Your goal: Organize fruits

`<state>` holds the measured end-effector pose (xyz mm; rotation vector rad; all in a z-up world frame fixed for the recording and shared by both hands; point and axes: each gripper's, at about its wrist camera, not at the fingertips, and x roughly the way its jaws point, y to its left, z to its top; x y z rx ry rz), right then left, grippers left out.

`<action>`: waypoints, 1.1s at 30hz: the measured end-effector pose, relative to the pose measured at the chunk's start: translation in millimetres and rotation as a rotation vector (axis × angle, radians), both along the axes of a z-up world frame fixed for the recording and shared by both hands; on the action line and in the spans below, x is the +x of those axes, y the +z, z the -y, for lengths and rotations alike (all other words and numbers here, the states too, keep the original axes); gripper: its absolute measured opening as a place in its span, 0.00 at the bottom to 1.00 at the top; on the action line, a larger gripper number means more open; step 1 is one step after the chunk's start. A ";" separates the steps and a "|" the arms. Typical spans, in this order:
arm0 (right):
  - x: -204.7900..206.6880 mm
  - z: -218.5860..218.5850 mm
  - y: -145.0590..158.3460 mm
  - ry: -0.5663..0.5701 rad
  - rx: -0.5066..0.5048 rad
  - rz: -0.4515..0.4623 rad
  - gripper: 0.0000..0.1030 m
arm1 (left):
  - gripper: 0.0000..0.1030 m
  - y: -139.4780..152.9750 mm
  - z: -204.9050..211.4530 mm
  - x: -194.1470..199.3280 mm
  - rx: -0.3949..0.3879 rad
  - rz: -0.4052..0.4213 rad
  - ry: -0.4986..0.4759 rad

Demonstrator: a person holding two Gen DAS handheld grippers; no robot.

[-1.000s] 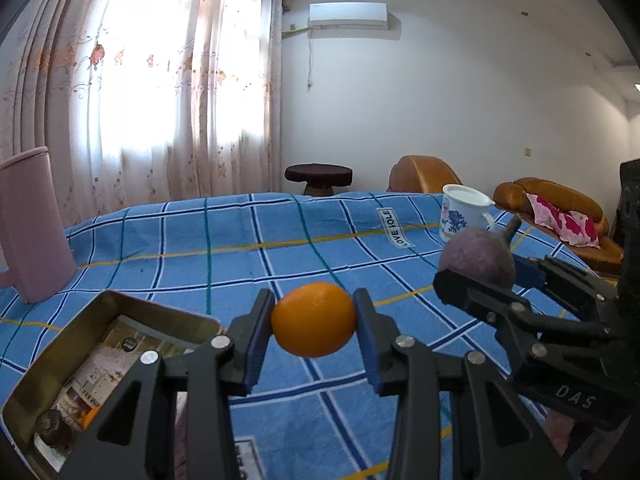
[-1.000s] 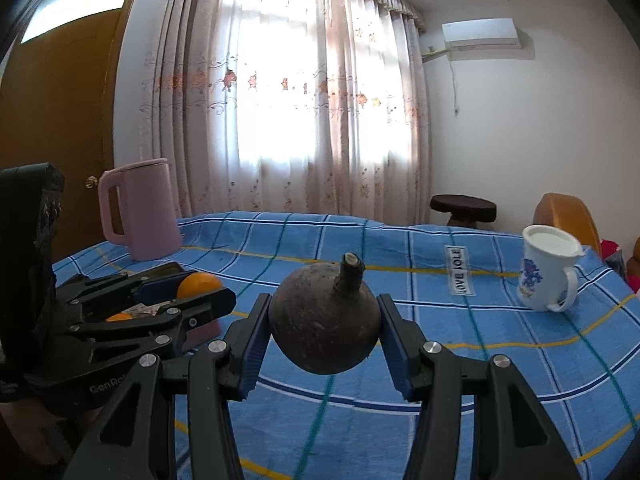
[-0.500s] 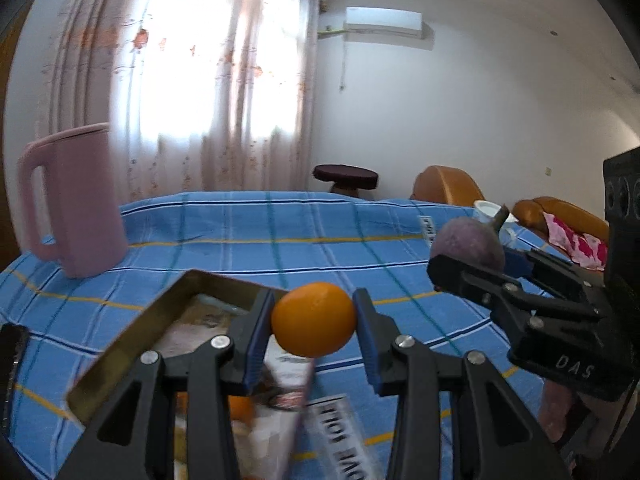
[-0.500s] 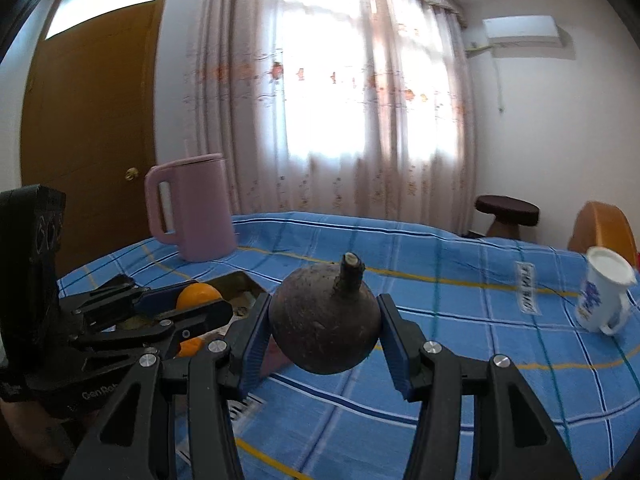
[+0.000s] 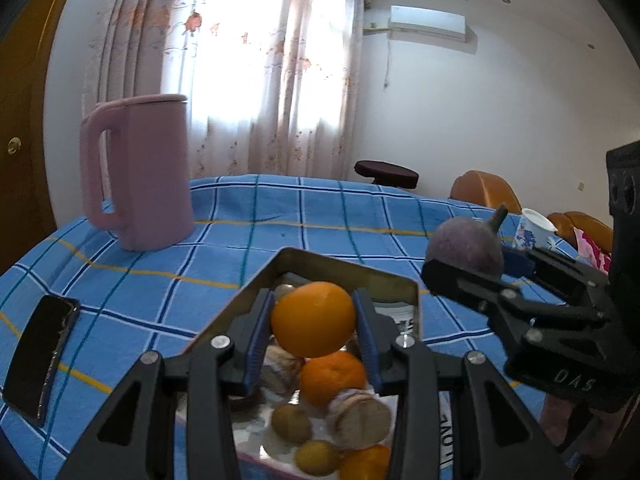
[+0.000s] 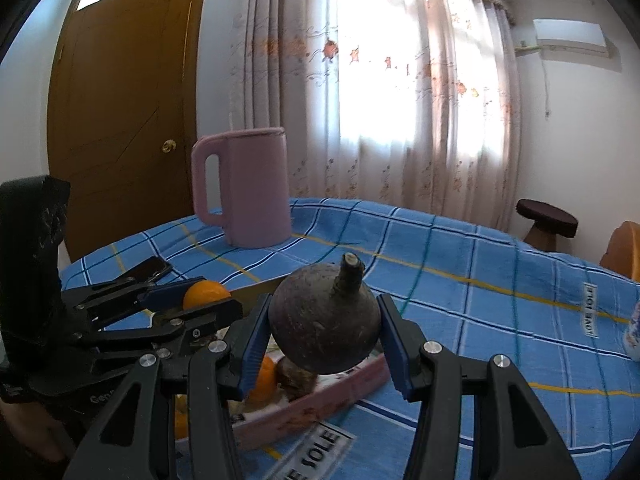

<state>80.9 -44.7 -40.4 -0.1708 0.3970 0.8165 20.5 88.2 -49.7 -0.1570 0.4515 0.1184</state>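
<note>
**Fruit and fixtures on the blue checked bench**

One bench (image 5: 320, 216). One pink jug (image 5: 138, 172), far left corner. One tray (image 5: 340, 268), near edge, holding about six blurred fruits. One phone (image 5: 38, 356), left edge. One white cup (image 5: 534, 234), right side. Left tool (image 5: 314, 330): pinching one orange (image 5: 314, 318) over the tray. Right tool (image 6: 324, 334): pinching one dark round fruit (image 6: 324, 320) over the tray's right wall.

Left gripper (image 5: 314, 326) with orange (image 5: 313, 319) now over tin (image 5: 340, 270); right gripper (image 6: 324, 336) with dark fruit (image 6: 324, 320) nearer tin
</note>
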 end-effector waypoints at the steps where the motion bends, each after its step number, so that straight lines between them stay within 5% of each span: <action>1: 0.2 -5.3 -2.1 0.006 -0.009 -0.004 0.52 | 0.40 -0.8 -2.7 -0.5 -0.002 -0.003 0.004; 17: 7.9 -56.0 -37.1 0.067 -0.157 -0.103 0.52 | 0.41 -14.5 -42.5 -6.3 -0.069 -0.051 0.051; 22: 0.8 -54.9 -31.6 0.078 -0.153 -0.075 0.62 | 0.53 -13.3 -39.2 -9.5 -0.056 -0.043 0.048; 33: -12.5 -26.8 -10.6 0.025 -0.085 -0.037 0.65 | 0.73 9.6 -35.5 -34.6 -0.060 0.049 0.057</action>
